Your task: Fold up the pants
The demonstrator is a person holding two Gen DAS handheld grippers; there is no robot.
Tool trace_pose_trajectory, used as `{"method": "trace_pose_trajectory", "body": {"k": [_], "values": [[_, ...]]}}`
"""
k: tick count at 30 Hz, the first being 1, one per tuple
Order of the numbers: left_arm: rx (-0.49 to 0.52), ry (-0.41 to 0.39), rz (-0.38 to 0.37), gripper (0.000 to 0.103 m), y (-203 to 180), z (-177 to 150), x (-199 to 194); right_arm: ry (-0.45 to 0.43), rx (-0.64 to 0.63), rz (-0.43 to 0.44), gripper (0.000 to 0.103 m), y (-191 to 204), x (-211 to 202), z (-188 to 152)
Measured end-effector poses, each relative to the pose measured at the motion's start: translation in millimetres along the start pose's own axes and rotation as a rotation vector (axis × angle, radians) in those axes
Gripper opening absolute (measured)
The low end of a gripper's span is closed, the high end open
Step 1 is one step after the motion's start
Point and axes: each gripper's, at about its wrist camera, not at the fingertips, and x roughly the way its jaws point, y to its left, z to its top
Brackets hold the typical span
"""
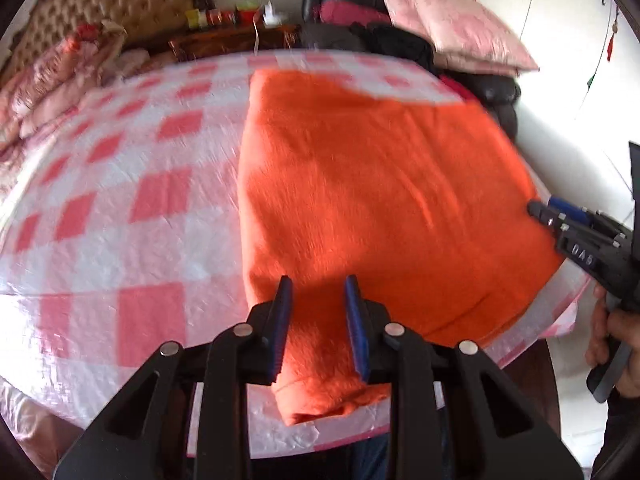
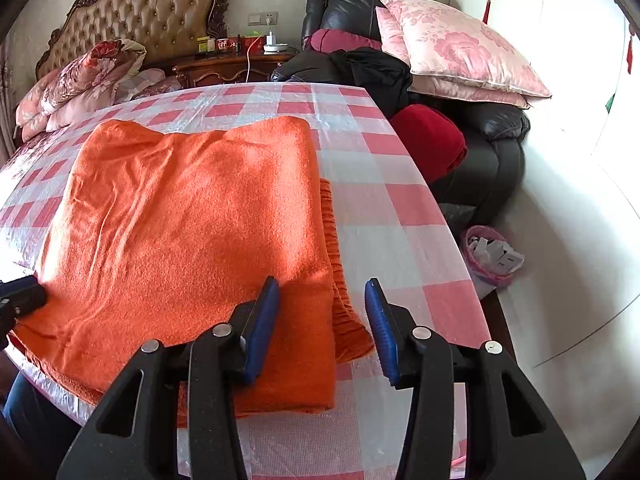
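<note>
Orange fleece pants [image 1: 380, 184] lie folded flat on a table with a pink-and-white checked plastic cloth [image 1: 120, 200]. My left gripper [image 1: 318, 280] is at their near left corner, and a ridge of orange fabric fills the narrow gap between its blue pads. It shows as a dark tip [image 2: 18, 300] at the left edge of the right wrist view. My right gripper [image 2: 322, 282] stands open over the near right edge of the pants [image 2: 192, 208], one pad above the fabric and one above the cloth [image 2: 400, 208]. In the left wrist view its tip [image 1: 538, 210] lies at the pants' right edge.
The table's near edge runs just below both grippers. Behind it are a bed with a tufted headboard [image 2: 148, 12] and a wooden nightstand [image 2: 236, 66]. At the right, a black sofa [image 2: 492, 152] holds pink pillows [image 2: 460, 48] and clothes. A pink bin [image 2: 490, 254] sits on the floor.
</note>
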Motion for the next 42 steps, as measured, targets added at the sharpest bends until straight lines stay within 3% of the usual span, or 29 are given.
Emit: {"method": "trace_pose_trajectory", "body": {"k": [4,7,12,17,20,24,31,42], "values": [[-0.008,-0.044,0.014,0.030,-2.5,4.6,-23.6,-0.042,0.037,-0.024,0.045,-1.6,-27.8,4.2],[-0.038,-0.026,-0.008,0.048,-0.7,0.7,-42.5,-0.051,0.006,-0.052,0.045,10.4,-56.8,3.3],[-0.038,-0.035,-0.030,0.080,-8.5,-13.1,-82.7,-0.012,0.078,-0.047,0.056,21.8,-101.5,-7.6],[-0.080,-0.052,-0.013,0.087,-10.1,-23.9,-119.9,-0.026,0.084,-0.081,0.071,37.0,-146.8,-18.1],[-0.075,-0.089,0.040,0.100,-14.6,-27.2,-139.9,-0.040,0.094,-0.101,0.075,39.7,-171.6,-23.1],[-0.089,-0.111,-0.009,0.101,-17.1,-27.8,-148.2,-0.057,0.090,-0.112,0.078,43.1,-188.8,-29.6],[-0.099,-0.148,0.013,0.101,-21.2,-27.0,-154.9,-0.055,0.087,-0.115,0.081,42.8,-193.7,-33.1],[-0.076,-0.144,-0.005,0.101,-27.2,-28.2,-151.3,-0.039,0.084,-0.104,0.081,37.6,-187.2,-33.3]]}}
